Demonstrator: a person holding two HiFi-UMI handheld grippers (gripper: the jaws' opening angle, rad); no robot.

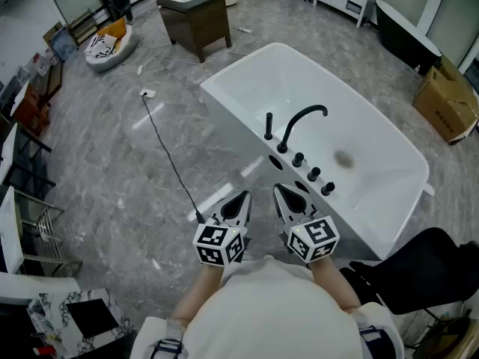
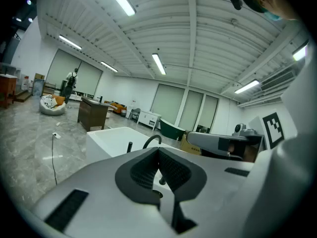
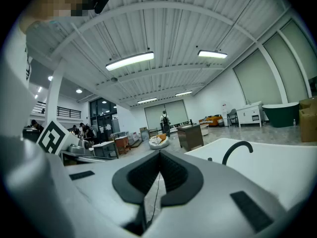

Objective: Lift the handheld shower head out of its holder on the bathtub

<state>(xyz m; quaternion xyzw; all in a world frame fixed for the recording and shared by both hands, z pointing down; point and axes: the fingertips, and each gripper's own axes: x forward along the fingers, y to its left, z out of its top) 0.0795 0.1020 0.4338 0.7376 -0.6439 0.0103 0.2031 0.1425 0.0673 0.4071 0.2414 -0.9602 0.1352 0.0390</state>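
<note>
Currently, the left gripper (image 1: 243,194) has its jaws brought together at the tips, with nothing between the pads, as its own view confirms (image 2: 159,152). The right gripper (image 1: 278,188) is likewise fully closed and empty (image 3: 159,155). Both grippers are held side by side, close to the person's body, pointing slightly downward toward the near wall of the bathtub (image 1: 239,137). Neither gripper touches the tub or any fitting.

The handheld shower head (image 1: 269,124) stands upright as a slim black stick in its holder on the near rim of the white bathtub. It is the leftmost item in the row of black fittings, and it sits ahead of the jaw tips, apart from both. It also appears in the left gripper view (image 2: 130,146).

Just beside it on the right rises the curved black spout (image 1: 303,118), arching over the basin. Three round black knobs (image 1: 313,173) follow along the same rim, toward the right gripper.

A black cable (image 1: 168,159) runs across the grey marble-pattern floor (image 1: 112,126) left of the tub. A dark wooden cabinet (image 1: 196,21) stands beyond the tub, and a cardboard box (image 1: 445,99) lies at the far right
</note>
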